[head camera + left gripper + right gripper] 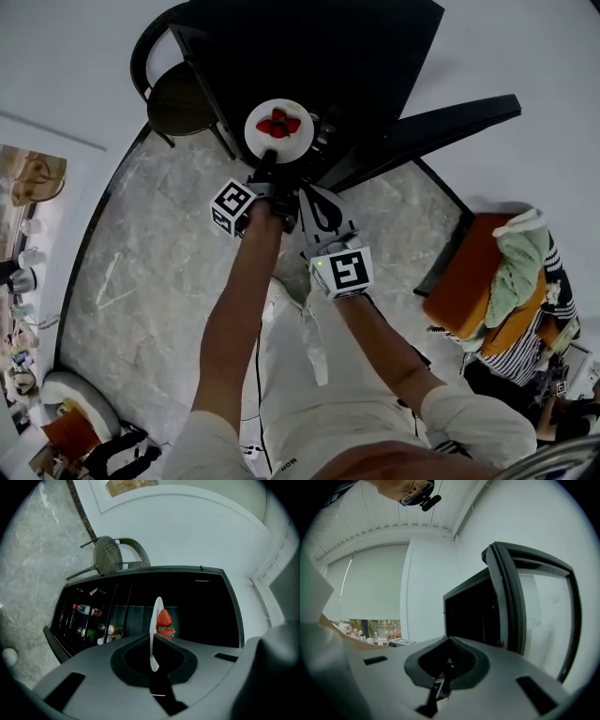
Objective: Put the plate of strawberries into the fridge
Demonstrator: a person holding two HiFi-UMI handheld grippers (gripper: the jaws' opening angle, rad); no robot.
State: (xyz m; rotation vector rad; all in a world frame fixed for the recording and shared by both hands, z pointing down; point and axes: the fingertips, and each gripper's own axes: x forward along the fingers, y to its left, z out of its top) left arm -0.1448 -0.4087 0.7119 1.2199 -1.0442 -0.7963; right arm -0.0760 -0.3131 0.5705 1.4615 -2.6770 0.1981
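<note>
Your left tongs [153,644] are clamped on the rim of the plate [292,145], with strawberries [278,123] on it, held at the mouth of the open fridge [319,56]. Your right tongs [443,670] are pinched together and empty. A wicker chair [178,101] stands beside the fridge, and bottles [86,610] show in its racks.

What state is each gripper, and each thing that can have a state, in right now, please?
left gripper: shut on the plate's rim
plate: held at the open fridge, strawberries on it
strawberries: piled at the plate's middle
right gripper: shut, empty
fridge: open
fridge door: swung wide open
</note>
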